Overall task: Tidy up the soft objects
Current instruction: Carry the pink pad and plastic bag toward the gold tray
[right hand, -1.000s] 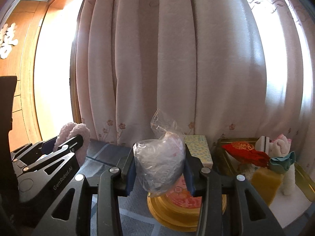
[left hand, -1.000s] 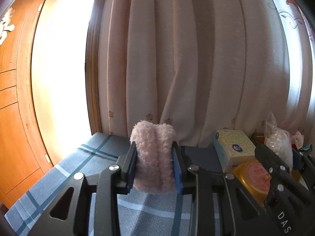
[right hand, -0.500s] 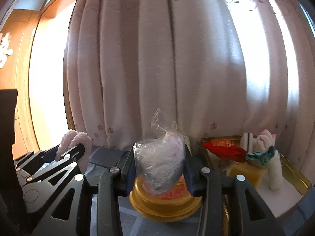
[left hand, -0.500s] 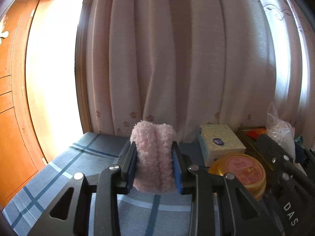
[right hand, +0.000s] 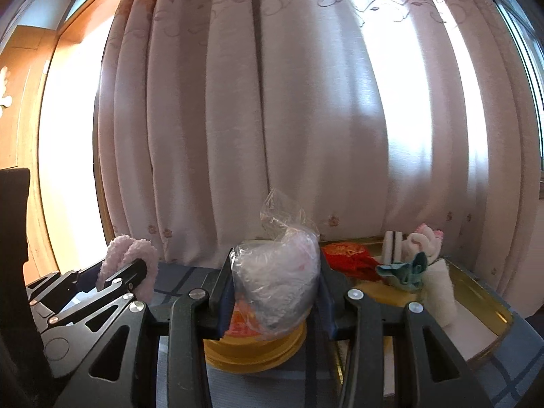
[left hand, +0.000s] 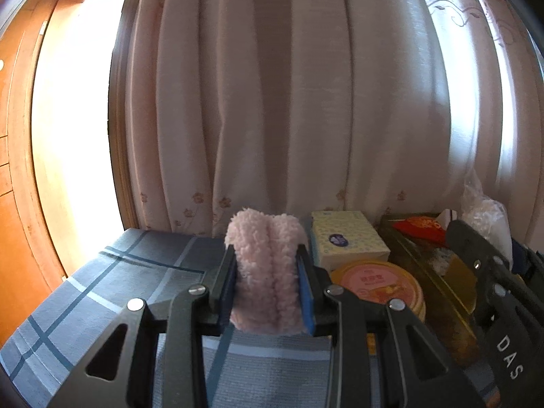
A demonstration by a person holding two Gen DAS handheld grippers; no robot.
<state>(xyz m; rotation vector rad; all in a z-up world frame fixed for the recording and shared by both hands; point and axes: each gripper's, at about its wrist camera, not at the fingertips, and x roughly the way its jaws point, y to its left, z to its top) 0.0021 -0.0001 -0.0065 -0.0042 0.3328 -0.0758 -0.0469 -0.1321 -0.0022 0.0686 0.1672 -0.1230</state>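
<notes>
Left gripper (left hand: 268, 289) clamped on pink fleece roll (left hand: 267, 272), held clear above checked cloth (left hand: 112, 292). Right gripper (right hand: 275, 292) clamped on clear bag (right hand: 277, 282) with soft white filling, held above yellow tin (right hand: 253, 350). Both loads pinched between blue pads, upper parts standing free above jaws. Gold tray (right hand: 489, 343) to the right, already holding red pouch (right hand: 350, 258), teal piece (right hand: 404, 272) and white plush (right hand: 435, 272); tissue box (left hand: 346, 238) behind the tin, against the curtain (left hand: 289, 102).

Likely step: carrying both soft items toward the tray.

Risks, as judged:
- Bag slipping out of the pads, owing to slick film and a yielding filling.
- Fleece unrolling or sagging once released, owing to lack of stiffness.
- Grippers colliding, since working side by side near the same tray.
- Plush or teal piece toppled on set-down, given a crowded far end of the tray.
- Tin or box nudged during a low pass.
</notes>
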